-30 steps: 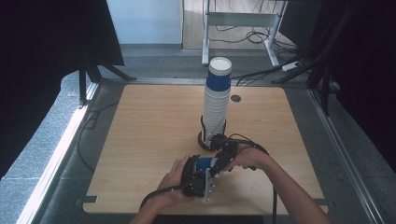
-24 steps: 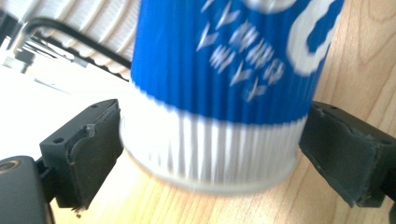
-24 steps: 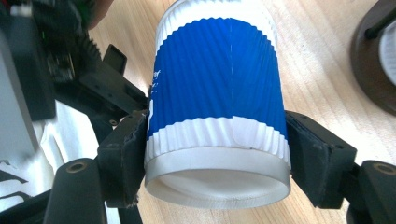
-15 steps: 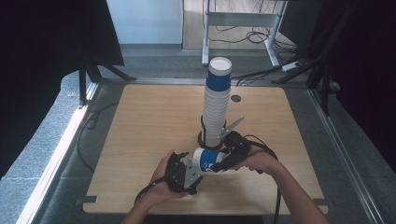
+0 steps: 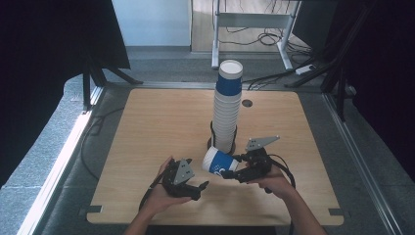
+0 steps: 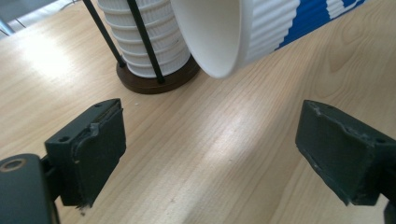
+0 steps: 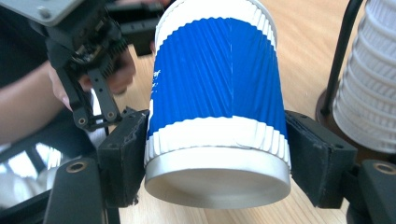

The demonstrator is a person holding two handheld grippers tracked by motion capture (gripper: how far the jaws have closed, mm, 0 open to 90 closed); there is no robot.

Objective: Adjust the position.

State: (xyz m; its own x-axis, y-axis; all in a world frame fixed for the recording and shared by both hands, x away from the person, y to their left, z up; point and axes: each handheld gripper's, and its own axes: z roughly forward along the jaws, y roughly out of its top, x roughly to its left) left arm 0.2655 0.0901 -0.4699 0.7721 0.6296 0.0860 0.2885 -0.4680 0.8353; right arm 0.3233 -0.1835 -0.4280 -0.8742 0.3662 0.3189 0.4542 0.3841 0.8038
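Observation:
A blue and white ribbed paper cup (image 5: 219, 162) (image 7: 217, 88) lies on its side above the table, and my right gripper (image 5: 234, 172) (image 7: 217, 156) is shut on its base end. Its open mouth (image 6: 212, 32) points toward my left gripper (image 5: 201, 190) (image 6: 212, 151), which stands open and empty just left of it, low over the wood. Behind them rises a tall stack of the same cups (image 5: 227, 105) (image 6: 144, 37) (image 7: 371, 88) in a black wire holder on a round dark base (image 6: 156, 79).
The wooden table (image 5: 156, 127) has a cable hole (image 5: 246, 103) at the back right. Black cables trail from both grippers off the front edge. Dark screens and a metal frame stand around the table.
My right gripper has tipped the cup onto its side and moved it right with the mouth facing left. My left gripper has let go and drawn back left, now open.

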